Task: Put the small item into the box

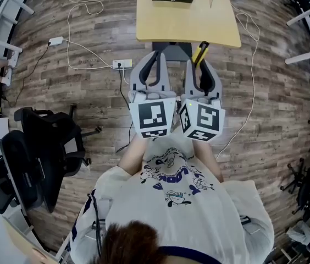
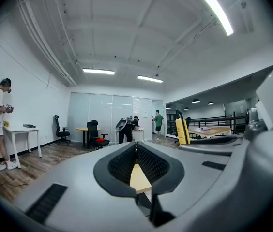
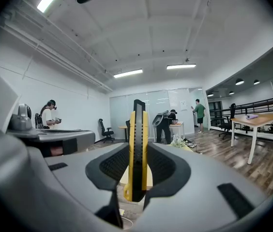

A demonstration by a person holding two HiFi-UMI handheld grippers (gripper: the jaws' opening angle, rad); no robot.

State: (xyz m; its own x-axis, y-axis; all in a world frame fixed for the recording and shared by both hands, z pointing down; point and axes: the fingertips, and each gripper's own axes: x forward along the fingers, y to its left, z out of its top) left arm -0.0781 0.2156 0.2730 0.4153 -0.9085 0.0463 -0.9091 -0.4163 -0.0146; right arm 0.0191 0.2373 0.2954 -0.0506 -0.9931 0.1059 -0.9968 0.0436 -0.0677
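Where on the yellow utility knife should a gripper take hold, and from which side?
Mid-body, jaws on its two broad yellow faces, coming in along its length. The utility knife is long, thin and flat-sided, so the faces give the jaws most contact. The right gripper holds it so, narrow black edge toward the camera.

The left gripper (image 2: 136,148) and right gripper (image 3: 138,151) are held level, side by side, out in front. The left jaws are pressed together, empty. The right jaws are closed on a yellow cutter (image 3: 137,129).
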